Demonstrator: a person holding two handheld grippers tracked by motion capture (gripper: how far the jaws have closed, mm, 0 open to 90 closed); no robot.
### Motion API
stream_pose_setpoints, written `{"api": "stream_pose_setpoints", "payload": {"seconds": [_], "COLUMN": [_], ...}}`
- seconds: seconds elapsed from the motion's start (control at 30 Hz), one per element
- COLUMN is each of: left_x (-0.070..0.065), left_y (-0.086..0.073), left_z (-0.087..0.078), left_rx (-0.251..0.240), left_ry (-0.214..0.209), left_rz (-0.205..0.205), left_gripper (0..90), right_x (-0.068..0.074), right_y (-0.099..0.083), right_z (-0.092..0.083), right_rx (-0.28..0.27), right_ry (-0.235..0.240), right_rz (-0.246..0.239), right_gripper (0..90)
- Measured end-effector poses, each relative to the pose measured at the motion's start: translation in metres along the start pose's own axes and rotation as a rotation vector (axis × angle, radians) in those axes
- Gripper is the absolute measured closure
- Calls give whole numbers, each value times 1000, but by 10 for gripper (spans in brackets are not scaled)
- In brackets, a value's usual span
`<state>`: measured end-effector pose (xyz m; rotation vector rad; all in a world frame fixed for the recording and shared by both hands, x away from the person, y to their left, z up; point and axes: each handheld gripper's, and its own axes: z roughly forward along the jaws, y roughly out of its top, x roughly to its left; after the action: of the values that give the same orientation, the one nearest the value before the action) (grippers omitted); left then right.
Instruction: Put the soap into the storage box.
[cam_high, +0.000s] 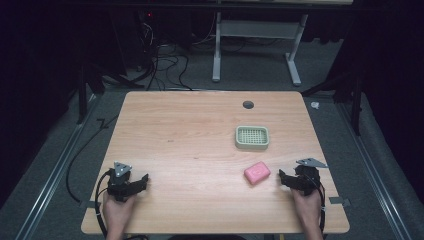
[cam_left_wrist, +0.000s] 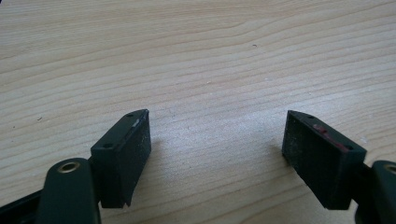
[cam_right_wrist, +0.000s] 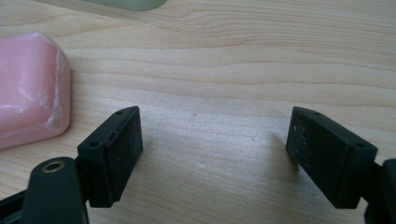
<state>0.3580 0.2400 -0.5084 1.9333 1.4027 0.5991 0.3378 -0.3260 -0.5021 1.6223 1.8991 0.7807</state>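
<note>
Soap (cam_high: 257, 172), a pink bar with rounded corners, lies flat on the wooden tabletop (cam_high: 190, 140) toward its near right part, just beside the right tongs (cam_high: 283, 177) but not touching them. In the right gripper view the same bar (cam_right_wrist: 30, 88) sits at the left edge, beyond and to the side of the left-hand jaw, with whitish scuffs along its edge; it is outside the gap between the jaws. Those jaws stand wide apart with only bare wood grain between them, so the right tongs (cam_right_wrist: 212, 135) grip nothing.

Behind the soap, farther from the person, rests a pale green soap dish (cam_high: 252, 137) with a gridded insert, well clear of both tongs; a sliver of its rim (cam_right_wrist: 126, 3) shows at the top of the right gripper view.

At the near left corner the left tongs (cam_high: 145, 181) rest low over the tabletop in the person's left hand (cam_high: 118, 210), pointing toward the middle. Seen along their own jaws, the left tongs (cam_left_wrist: 215, 135) are likewise spread wide with nothing but wood between the pads; a reddish smear marks the upper edge of the right-hand pad. The person's right hand (cam_high: 306, 207) holds the other tool from the near edge.

A dark round grommet hole (cam_high: 248, 104) sits near the far edge of the tabletop. Beyond it, on the grey carpeted floor (cam_high: 260, 75), stand the white legs of another desk (cam_high: 295, 55) and a tangle of black cables (cam_high: 165, 65).
</note>
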Motion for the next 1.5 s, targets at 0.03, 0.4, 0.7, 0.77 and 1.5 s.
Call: {"api": "stream_pose_setpoints", "payload": {"seconds": [0.03, 0.4, 0.7, 0.77, 1.5], "left_x": [0, 0, 0, 0, 0], "left_y": [0, 0, 0, 0, 0], "left_z": [0, 0, 0, 0, 0], "left_rx": [0, 0, 0, 1, 1], "left_ry": [0, 0, 0, -1, -1], "left_rz": [0, 0, 0, 0, 0], "left_gripper": [242, 242, 242, 242, 242], "right_x": [0, 1, 0, 0, 15], "right_y": [0, 0, 1, 1, 1], "right_z": [0, 1, 1, 1, -23], "right_rx": [-2, 10, 11, 13, -52], "right_ry": [3, 24, 31, 34, 115], "right_rz": [-1, -17, -27, -28, -28], "right_gripper": [192, 144, 140, 141, 155]}}
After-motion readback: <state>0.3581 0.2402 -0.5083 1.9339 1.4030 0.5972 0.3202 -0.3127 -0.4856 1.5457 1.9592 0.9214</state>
